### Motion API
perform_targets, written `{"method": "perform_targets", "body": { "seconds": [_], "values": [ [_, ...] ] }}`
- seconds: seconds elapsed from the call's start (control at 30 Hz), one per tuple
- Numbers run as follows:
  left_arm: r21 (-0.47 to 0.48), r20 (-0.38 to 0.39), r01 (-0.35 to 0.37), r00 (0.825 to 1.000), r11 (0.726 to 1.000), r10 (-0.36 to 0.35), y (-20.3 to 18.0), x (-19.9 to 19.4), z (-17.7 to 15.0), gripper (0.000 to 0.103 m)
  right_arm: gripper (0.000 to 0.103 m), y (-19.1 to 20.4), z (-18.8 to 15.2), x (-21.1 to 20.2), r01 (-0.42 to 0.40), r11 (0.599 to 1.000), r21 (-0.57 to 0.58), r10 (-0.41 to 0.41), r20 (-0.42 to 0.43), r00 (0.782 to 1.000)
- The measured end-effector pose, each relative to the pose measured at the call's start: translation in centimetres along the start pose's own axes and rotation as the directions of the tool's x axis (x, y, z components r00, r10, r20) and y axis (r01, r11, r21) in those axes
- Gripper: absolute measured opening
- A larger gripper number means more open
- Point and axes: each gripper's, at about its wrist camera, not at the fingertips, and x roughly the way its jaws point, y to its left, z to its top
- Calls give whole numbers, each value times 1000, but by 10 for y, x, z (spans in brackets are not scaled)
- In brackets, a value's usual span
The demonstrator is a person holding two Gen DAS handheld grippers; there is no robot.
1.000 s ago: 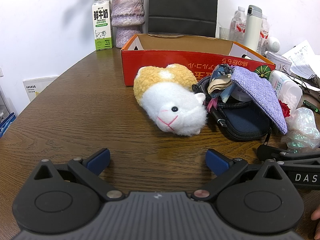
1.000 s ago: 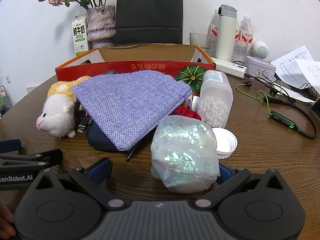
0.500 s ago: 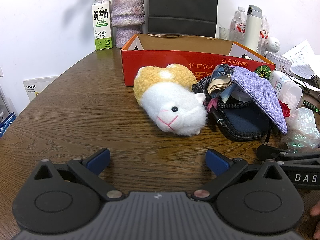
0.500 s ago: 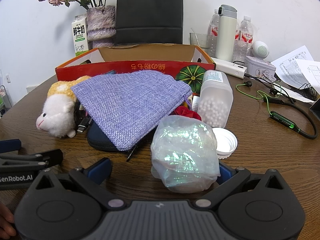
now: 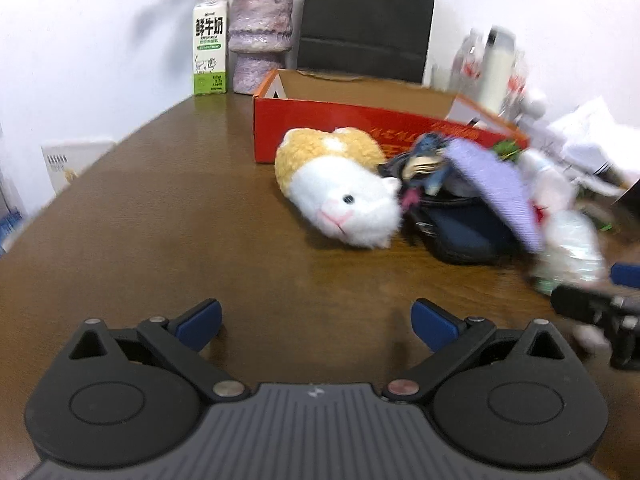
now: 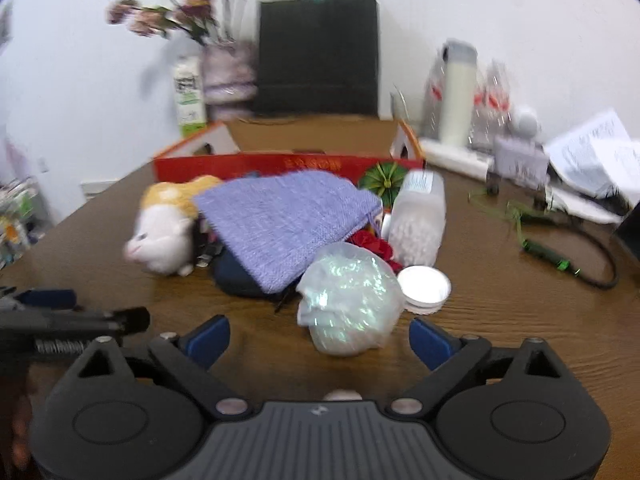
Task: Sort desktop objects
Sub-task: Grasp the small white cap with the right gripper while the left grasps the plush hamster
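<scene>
**Two grippers hanging over one cluttered pile**

Left gripper [image 5: 316, 322] is gaping wide over bare table [image 5: 160, 216]. Right gripper [image 6: 320, 340] is closing, jaws wide of one iridescent bag [image 6: 350, 300]. One plush hamster [image 5: 340, 196], one purple pouch [image 6: 284, 224], one red box [image 5: 360, 120] are sitting beyond; far bottles are blurring.

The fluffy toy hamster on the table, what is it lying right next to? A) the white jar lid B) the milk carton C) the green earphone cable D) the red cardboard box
D: the toy hamster lies just in front of the red cardboard box, with its back end close to the box's front wall.
</scene>
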Motion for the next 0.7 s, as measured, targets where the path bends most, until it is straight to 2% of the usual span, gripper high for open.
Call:
{"method": "perform_targets", "body": {
  "seconds": [0.1,0.2,0.27,0.4,0.5,0.6,0.67,0.7],
  "values": [
    [-25,43,92,995,995,-91,2,-25,-15,103,96,-1,-17,-24,25,998,-64,-25,-2,1000],
    [47,69,112,991,993,-115,-8,-35,-24,103,93,-3,-35,-36,23,995,-96,-25,-14,1000],
    [86,63,96,993,992,-102,-13,-31,-26,103,84,-6,-40,-35,19,998,-64,-21,-26,999],
    [71,14,71,997,995,-73,-16,-18,-25,103,68,-12,-39,-22,6,1000,-1,-6,-44,999],
    [98,16,31,999,995,-32,-17,-18,-27,103,64,-12,-38,-16,23,1000,-4,-23,-36,999],
    [91,8,23,1000,996,-24,-15,-16,-26,103,53,-15,-37,-13,6,1000,13,-6,-32,999],
    [96,3,10,1000,995,-11,-16,-16,-25,103,40,-15,-36,-13,9,1000,7,-9,-26,1000],
    [99,2,6,1000,995,-6,-16,-16,-25,103,38,-15,-36,-13,10,1000,5,-10,-23,1000]
  ]
}}
